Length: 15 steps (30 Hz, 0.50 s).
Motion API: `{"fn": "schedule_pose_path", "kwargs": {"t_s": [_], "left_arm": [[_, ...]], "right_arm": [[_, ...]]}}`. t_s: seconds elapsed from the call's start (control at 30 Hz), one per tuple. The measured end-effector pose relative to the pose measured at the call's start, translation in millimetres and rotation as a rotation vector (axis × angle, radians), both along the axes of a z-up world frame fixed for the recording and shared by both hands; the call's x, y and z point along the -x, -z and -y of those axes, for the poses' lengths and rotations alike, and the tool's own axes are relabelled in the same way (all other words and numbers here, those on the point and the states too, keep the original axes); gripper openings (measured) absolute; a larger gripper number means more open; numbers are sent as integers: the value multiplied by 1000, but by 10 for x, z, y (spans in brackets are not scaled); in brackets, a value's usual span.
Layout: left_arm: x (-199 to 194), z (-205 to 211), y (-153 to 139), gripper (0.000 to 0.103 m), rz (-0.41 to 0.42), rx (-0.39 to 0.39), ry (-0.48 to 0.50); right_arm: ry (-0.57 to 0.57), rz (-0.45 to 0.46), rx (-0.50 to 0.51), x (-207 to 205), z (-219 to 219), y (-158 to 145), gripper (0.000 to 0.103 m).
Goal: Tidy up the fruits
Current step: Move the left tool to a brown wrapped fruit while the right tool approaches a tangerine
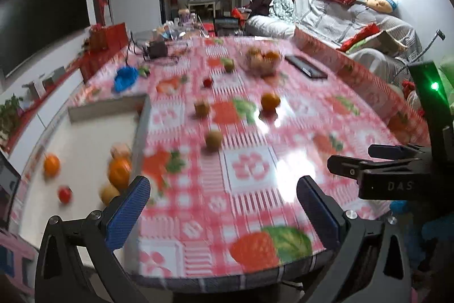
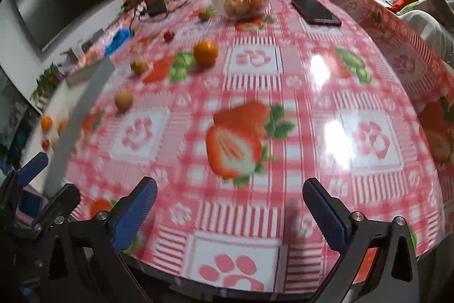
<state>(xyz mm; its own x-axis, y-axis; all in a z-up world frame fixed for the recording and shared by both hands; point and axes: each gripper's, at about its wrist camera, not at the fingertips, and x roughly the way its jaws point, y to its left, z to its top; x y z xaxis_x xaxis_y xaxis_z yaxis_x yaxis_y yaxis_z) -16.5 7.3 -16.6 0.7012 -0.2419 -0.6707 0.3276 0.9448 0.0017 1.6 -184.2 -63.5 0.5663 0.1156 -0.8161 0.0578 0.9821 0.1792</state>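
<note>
Blue, cross-hatched rubber pads line the black fingers of the left gripper, which stand spread wide with nothing between them, above the near edge of a glossy red-and-white checked tablecloth printed with strawberries. Fingers of the right gripper are likewise spread and empty over the same cloth; in the left wrist view that gripper shows as a black frame at the right edge. To the left of the left gripper lies a shallow white rectangular tray with a grey rim, holding two round oranges, a small red round fruit and a yellowish-brown one, the last beside the left finger pad. Loose on the cloth, well apart from both grippers, sit a smooth orange, two brownish round fruits and another small red fruit. Farther back stands a clear bowl heaped with oranges, a greenish-brown fruit just to its left and a flat black phone to its right. A crumpled blue object lies near the far left edge. Behind are a dark wall-mounted screen and a grey sofa with red cushions. Motion blur softens all detail.
</note>
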Motion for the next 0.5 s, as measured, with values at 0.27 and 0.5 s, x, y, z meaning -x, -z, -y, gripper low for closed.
{"fn": "schedule_pose_path", "kwargs": {"t_s": [0.27, 0.5], "left_arm": [[-392, -390, -670, 103, 10, 75, -51], [-676, -552, -1235, 103, 82, 60, -60]], "right_arm": [[-47, 86, 20, -320, -91, -588, 103], [-40, 127, 1, -610, -62, -923, 103]]}}
